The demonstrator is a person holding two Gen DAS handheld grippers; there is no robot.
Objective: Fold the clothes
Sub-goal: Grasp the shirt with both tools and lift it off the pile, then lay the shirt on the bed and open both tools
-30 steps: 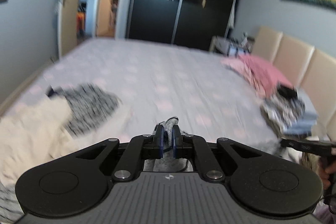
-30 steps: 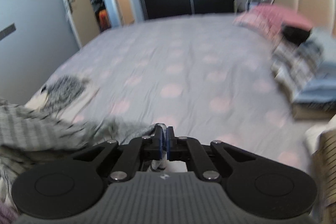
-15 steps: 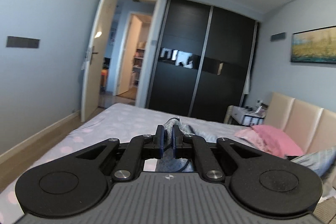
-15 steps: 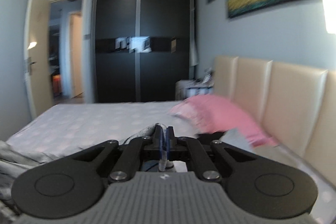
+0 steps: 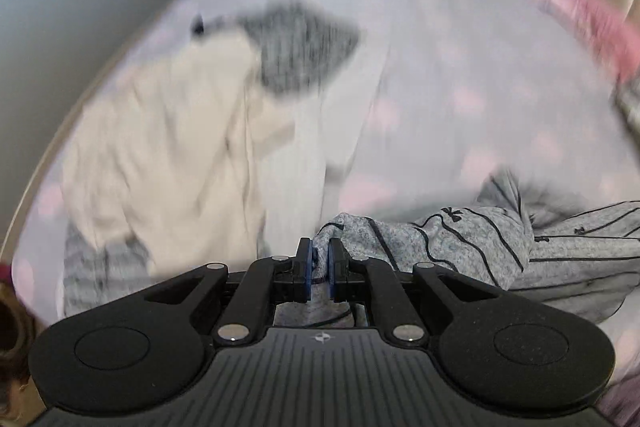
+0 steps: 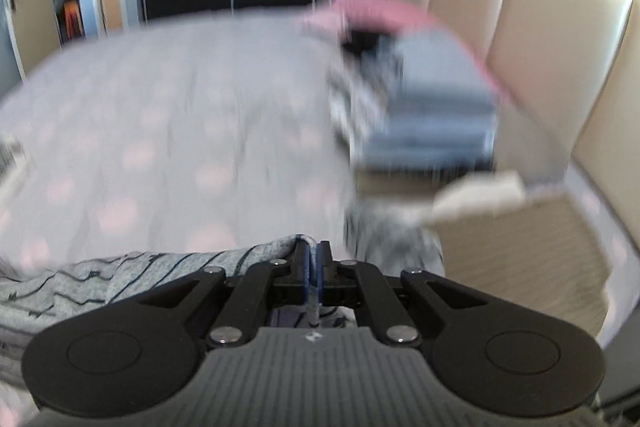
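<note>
A grey garment with thin dark stripes [image 5: 460, 239] stretches between my two grippers, low over the bed. My left gripper [image 5: 319, 254] is shut on one edge of it, and the cloth runs off to the right. My right gripper [image 6: 314, 255] is shut on another edge, and the cloth [image 6: 120, 275] hangs off to the left. Both views are blurred by motion.
The bed [image 5: 460, 59] has a pale sheet with pink dots. A cream garment [image 5: 160, 147] and a dark grey knit [image 5: 300, 43] lie at its left. A stack of folded clothes [image 6: 432, 99] and a pink pillow [image 6: 380, 7] sit by the beige headboard [image 6: 540, 39].
Both grippers swung up towards the wardrobe and wall half a second ago, then came back down. They now point at the bed, with the striped garment still gripped and spread between them.
</note>
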